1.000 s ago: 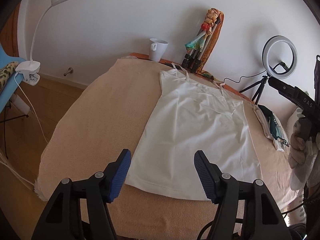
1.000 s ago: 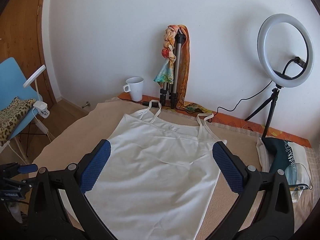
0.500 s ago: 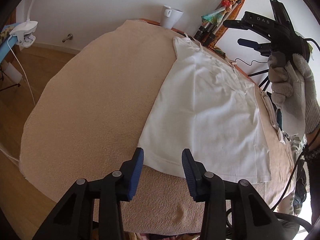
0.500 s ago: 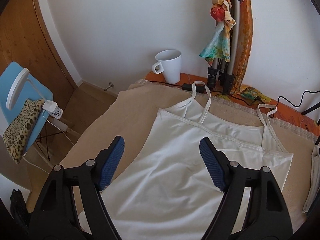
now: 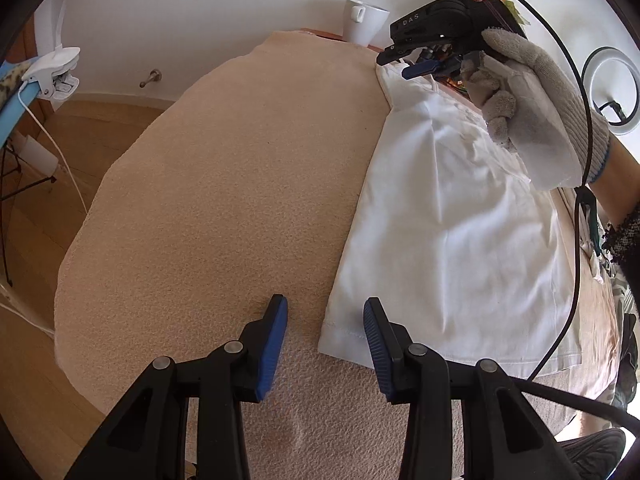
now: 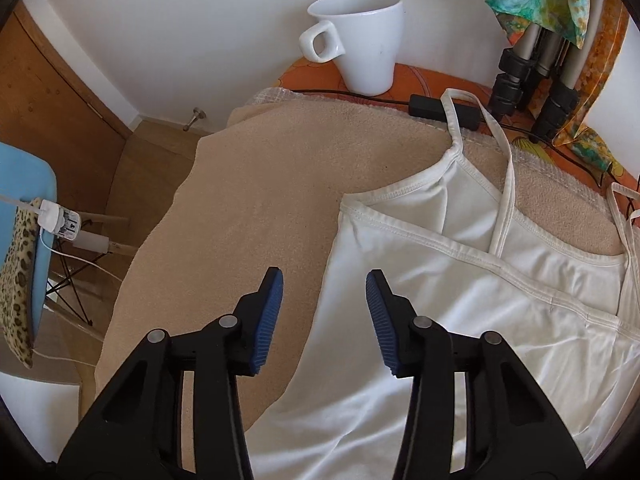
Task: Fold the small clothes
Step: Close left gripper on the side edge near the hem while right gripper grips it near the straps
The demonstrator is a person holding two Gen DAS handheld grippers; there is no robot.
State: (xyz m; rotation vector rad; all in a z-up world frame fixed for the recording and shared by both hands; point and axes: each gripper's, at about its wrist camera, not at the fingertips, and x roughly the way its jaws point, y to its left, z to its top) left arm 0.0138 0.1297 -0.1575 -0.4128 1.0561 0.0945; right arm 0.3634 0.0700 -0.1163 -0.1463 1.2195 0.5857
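Camisole point(image 5: 448, 216), white, thin-strapped: lies flat and face-up on the beige towel point(image 5: 224, 184) that covers the table, hem toward you, straps point(image 6: 506, 184) toward the wall. No fold made yet.

Left gripper point(image 5: 325, 334): spread, empty, poised just above the hem's left corner; one finger over bare towel, the other over cloth.

Right gripper point(image 6: 324, 312): spread, empty, astride the left side seam just below the armhole corner; seen from the left wrist view it reaches across the garment in your gloved hand point(image 5: 536, 112).

Step in hand, as judged: seize both left-edge corners for a lengthwise fold.
- Lower each claw until the inner finger slides under the edge and the outer sits on top; take both layers of cloth, not the towel pile.
- Close both at about the same time so the edge lifts as one straight line.
- Bite shallow at the seam; a deep grab will likely bunch the soft fabric.
- Keep the near strap clear of the right claw, or it may drag into the fold.

Adjacent: white mug point(image 6: 360, 36) and black cable point(image 6: 424, 102) just beyond the straps; carry the right claw low and away from them.
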